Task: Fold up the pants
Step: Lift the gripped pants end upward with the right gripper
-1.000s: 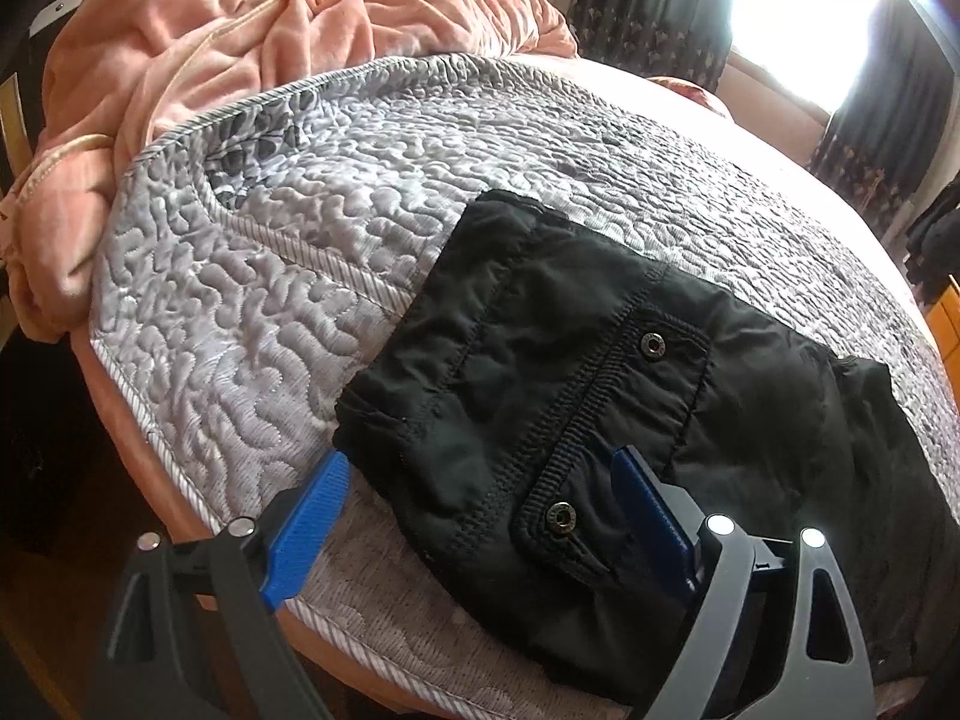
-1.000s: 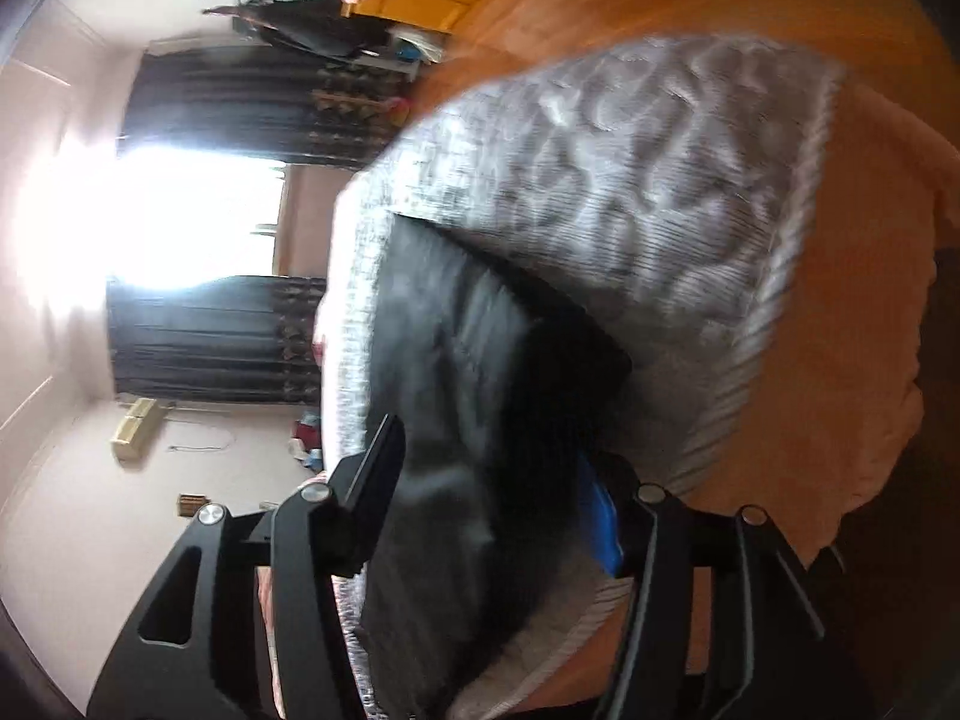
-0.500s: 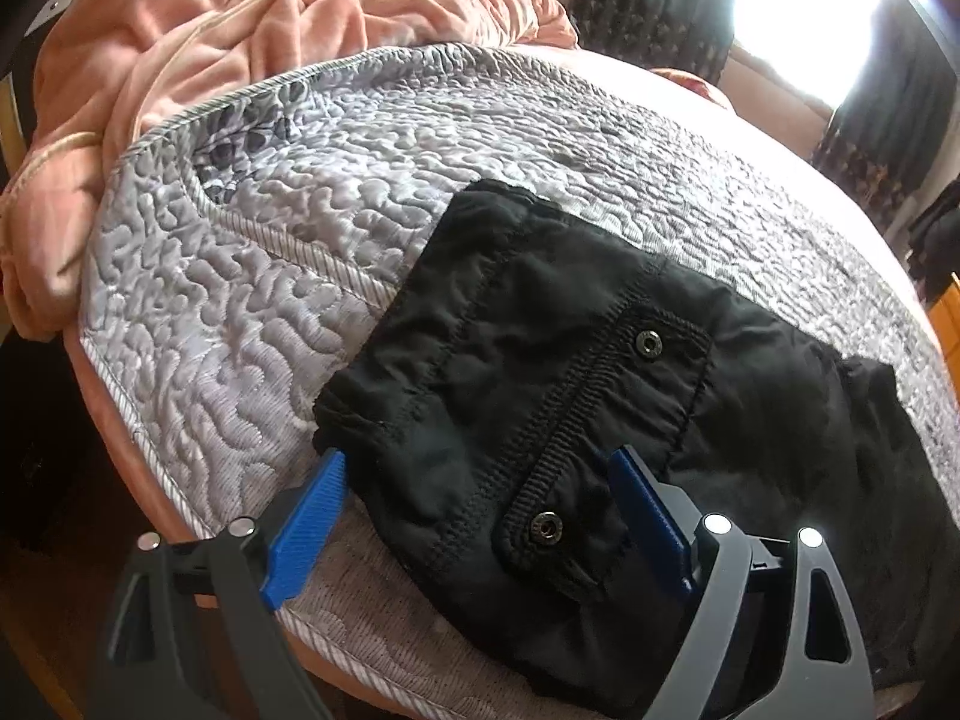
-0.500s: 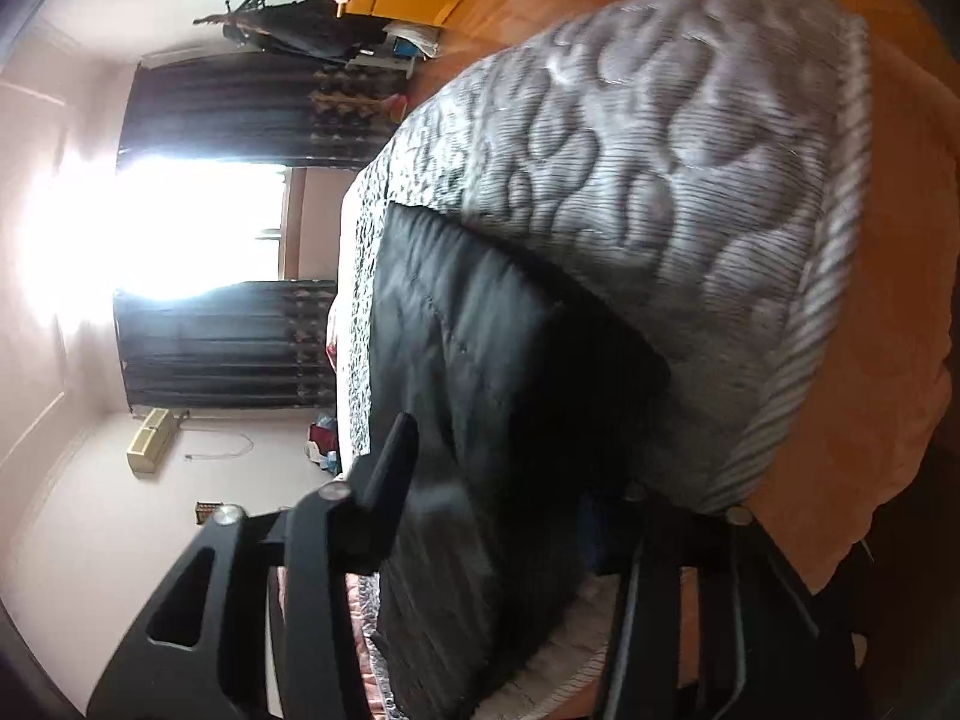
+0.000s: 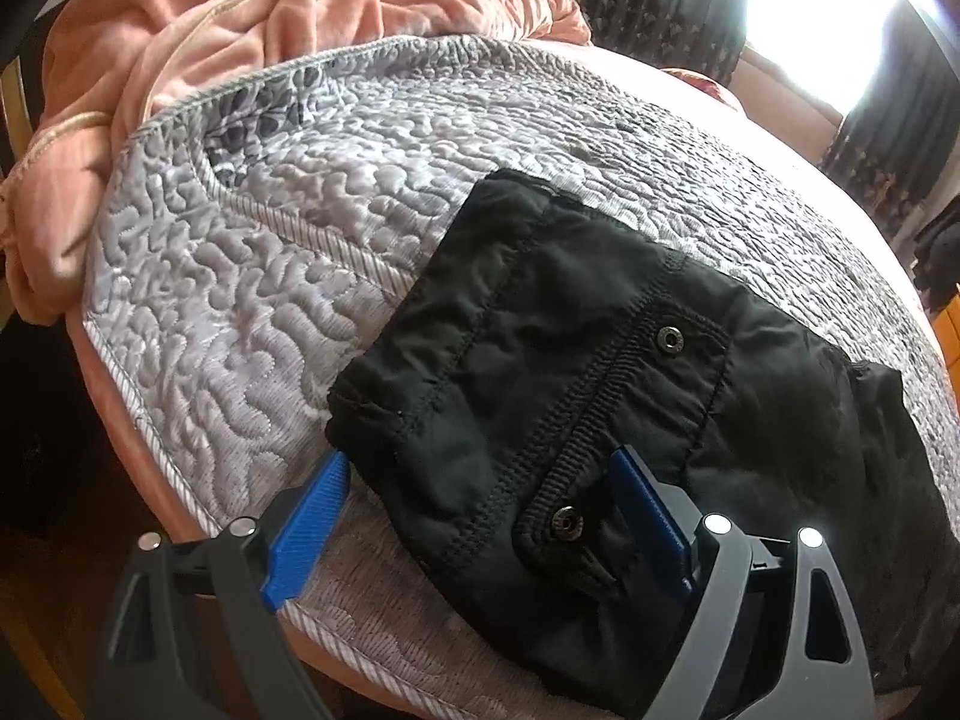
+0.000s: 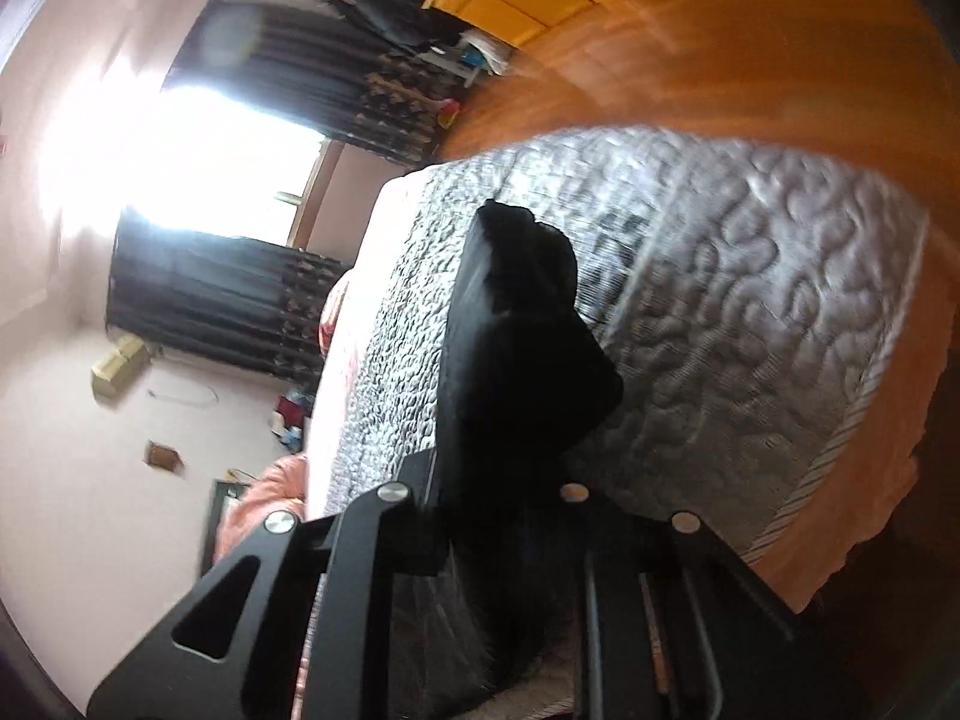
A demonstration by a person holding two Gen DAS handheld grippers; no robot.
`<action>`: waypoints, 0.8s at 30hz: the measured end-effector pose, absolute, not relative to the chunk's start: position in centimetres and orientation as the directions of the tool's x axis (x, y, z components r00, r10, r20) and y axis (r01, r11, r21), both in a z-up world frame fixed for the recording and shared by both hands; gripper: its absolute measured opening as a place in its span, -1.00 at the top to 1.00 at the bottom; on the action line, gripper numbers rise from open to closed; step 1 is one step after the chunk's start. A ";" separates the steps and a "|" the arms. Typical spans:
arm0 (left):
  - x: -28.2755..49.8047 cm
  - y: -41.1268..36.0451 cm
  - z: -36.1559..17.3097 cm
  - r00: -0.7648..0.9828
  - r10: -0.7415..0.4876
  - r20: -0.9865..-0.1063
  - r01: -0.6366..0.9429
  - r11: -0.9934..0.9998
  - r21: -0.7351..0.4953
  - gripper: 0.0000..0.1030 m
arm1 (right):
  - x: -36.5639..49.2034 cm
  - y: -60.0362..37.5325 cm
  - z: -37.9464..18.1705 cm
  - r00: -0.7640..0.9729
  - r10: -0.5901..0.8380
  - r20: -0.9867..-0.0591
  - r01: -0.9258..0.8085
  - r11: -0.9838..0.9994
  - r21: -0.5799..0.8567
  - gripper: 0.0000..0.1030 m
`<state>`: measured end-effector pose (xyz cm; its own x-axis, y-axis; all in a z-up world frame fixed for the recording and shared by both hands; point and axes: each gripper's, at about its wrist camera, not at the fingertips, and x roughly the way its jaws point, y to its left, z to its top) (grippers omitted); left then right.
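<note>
Black pants (image 5: 600, 372) lie on the grey quilted bedspread (image 5: 312, 228), waistband end and snap buttons near the bed's front edge. My left gripper (image 5: 480, 516) is open, its blue fingers (image 5: 306, 522) astride the near waistband corner, low over the bed edge. In the right wrist view the pants (image 6: 516, 324) rise between the black arms of my right gripper (image 6: 498, 498). The fingertips are buried in the cloth and the arms stand close together, shut on it. That view is rolled sideways and blurred.
A rumpled pink blanket (image 5: 240, 18) is piled at the bed's far left. Dark curtains and a bright window (image 5: 840, 12) stand behind the bed. Wooden floor (image 6: 690, 42) and yellow drawers (image 6: 510, 0) lie beyond the bed's end.
My right gripper has closed on the pants cloth and lifted it, and the view has swung. My left gripper stayed open and barely shifted; the pants slid slightly.
</note>
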<state>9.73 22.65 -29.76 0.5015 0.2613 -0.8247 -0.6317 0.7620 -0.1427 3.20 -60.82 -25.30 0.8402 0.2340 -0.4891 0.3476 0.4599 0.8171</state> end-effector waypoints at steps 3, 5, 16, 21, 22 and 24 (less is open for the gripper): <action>9.7 22.4 -29.4 0.511 0.269 -0.816 -0.621 0.772 -0.135 -0.71 | 3.4 -59.2 -23.2 0.833 0.207 -0.514 0.344 0.534 0.772 0.71; 9.6 22.3 -29.3 0.516 0.275 -0.811 -0.621 0.773 -0.133 -0.71 | 3.5 -58.1 -21.8 0.831 0.194 -0.521 0.336 0.572 0.748 0.71; 9.4 21.8 -28.8 0.532 0.289 -0.796 -0.611 0.782 -0.124 -0.72 | 4.6 -53.4 -17.6 0.816 0.113 -0.568 0.312 0.740 0.596 0.71; 9.0 22.0 -28.9 0.540 0.280 -0.794 -0.617 0.773 -0.147 -0.72 | 4.8 -51.7 -16.4 0.813 0.085 -0.576 0.299 0.787 0.539 0.71; 8.9 22.0 -28.8 0.544 0.279 -0.792 -0.616 0.773 -0.150 -0.72 | 4.9 -51.3 -16.1 0.812 0.079 -0.578 0.296 0.797 0.526 0.71; 8.8 22.0 -28.8 0.547 0.276 -0.790 -0.614 0.774 -0.155 -0.72 | 4.9 -50.9 -15.9 0.810 0.073 -0.582 0.296 0.806 0.512 0.71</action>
